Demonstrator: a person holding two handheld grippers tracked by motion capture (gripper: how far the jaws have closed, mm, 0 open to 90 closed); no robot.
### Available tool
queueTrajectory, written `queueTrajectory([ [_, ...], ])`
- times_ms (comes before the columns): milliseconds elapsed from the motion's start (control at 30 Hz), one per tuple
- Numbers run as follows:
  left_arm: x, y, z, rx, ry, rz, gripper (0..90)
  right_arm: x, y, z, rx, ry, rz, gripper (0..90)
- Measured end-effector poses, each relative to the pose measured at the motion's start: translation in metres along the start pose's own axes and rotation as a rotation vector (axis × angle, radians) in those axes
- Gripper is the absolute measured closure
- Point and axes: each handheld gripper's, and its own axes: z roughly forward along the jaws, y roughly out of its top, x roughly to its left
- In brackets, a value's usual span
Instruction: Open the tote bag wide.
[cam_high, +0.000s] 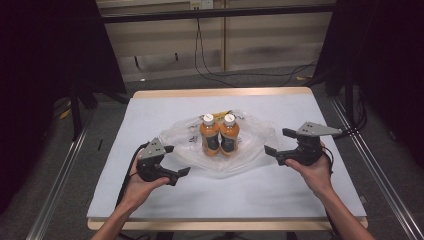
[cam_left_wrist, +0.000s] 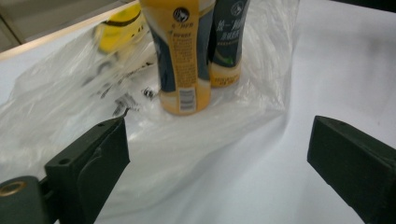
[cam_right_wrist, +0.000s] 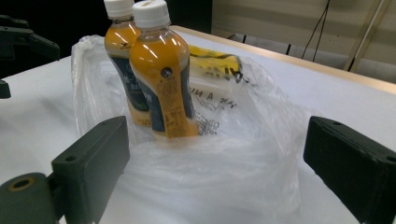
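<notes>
Holding one gripper per hand, both off the work. My left gripper (cam_high: 177, 160) sits at the near-left of the bag, jaws spread wide, nothing btwn them; pads clear of the plastic. My right gripper (cam_high: 275, 141) is at the bag's right edge, jaws likewise released and wide, no contact w/ the bag as far as the high view shows.

Work items:
- Clear plastic bag (cam_high: 250, 142): lies crumpled and spread open on the white table cover (cam_high: 165, 107), approx. mid-table. Black print and a yellow patch (cam_high: 220, 114) on the far part of the bag.
- Two orange drink bottles, white caps, dark labels: left bottle (cam_high: 209, 136) and right bottle (cam_high: 229, 134). Both upright, side by side, touching or nearly so, standing on the bag, film bunched around their bases.

Left gripper view: the near bottle (cam_left_wrist: 183, 56) is straight ahead, second bottle (cam_left_wrist: 229, 42) just behind and beside it; rumpled film (cam_left_wrist: 70, 93) runs under and btwn my jaws but isn't pinched.

Right gripper view: the bag wall (cam_right_wrist: 219, 177) rises in front of my jaws; both bottles (cam_right_wrist: 161, 70) stand behind it, caps visible. Left gripper's jaws (cam_right_wrist: 23, 37) visible at far left, well apart from the bottles.
</notes>
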Motion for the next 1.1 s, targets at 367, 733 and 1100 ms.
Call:
queueTrajectory([
  [367, -0.005, -0.024, -0.030, -0.036, 0.031, -0.020, 2.8, 0.003, -0.029, -0.037, 0.005, -0.063, 0.048, 3.0],
  [733, -0.001, -0.068, -0.056, 0.010, 0.129, -0.098, 2.8, 0.005, -0.057, -0.069, 0.031, -0.127, 0.078, 3.6],
  [1100, 0.002, -0.076, -0.069, -0.008, 0.155, -0.134, 2.7, 0.007, -0.078, -0.083, 0.032, -0.168, 0.080, 3.9],
])
